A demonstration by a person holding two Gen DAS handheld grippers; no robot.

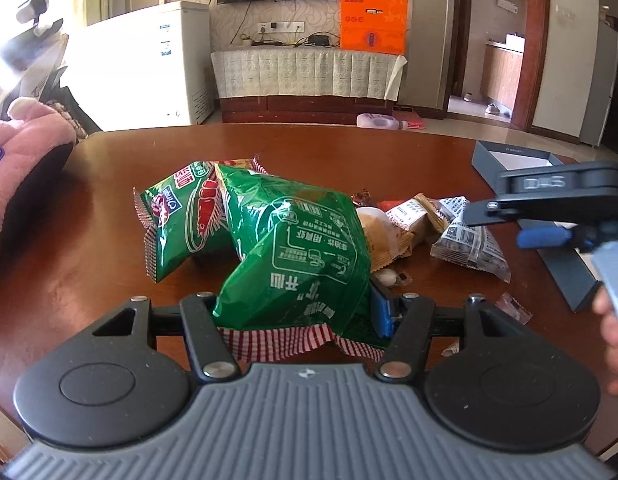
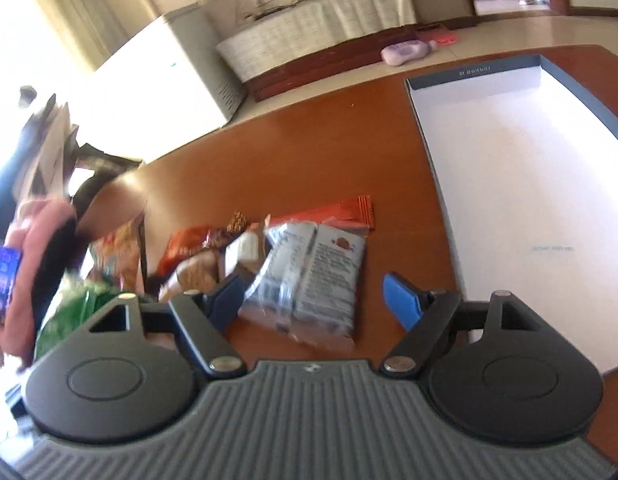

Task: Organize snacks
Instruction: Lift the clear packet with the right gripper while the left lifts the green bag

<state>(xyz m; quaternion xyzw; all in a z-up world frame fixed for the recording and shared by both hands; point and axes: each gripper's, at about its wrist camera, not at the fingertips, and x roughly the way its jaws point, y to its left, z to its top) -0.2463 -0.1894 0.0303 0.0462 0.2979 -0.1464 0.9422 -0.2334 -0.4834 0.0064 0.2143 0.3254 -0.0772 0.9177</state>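
My left gripper [image 1: 301, 312] is shut on a green snack bag [image 1: 297, 248] and holds it up in front of the camera, above the brown table [image 1: 89, 240]. A second green shrimp-chip bag [image 1: 181, 216] lies behind it. Small snacks lie to the right: an orange-and-white packet [image 1: 409, 216] and a grey-white packet [image 1: 469, 240]. My right gripper [image 2: 313, 300] is open and hovers over the grey-white packet [image 2: 309, 280], which lies between its fingers. It also shows in the left wrist view [image 1: 521, 220].
An open dark-blue box with a white inside [image 2: 529, 200] stands on the table's right part; its edge shows in the left wrist view [image 1: 505, 156]. A pink sleeve [image 1: 25, 148] is at the left. Small wrappers [image 1: 513, 306] lie near the box.
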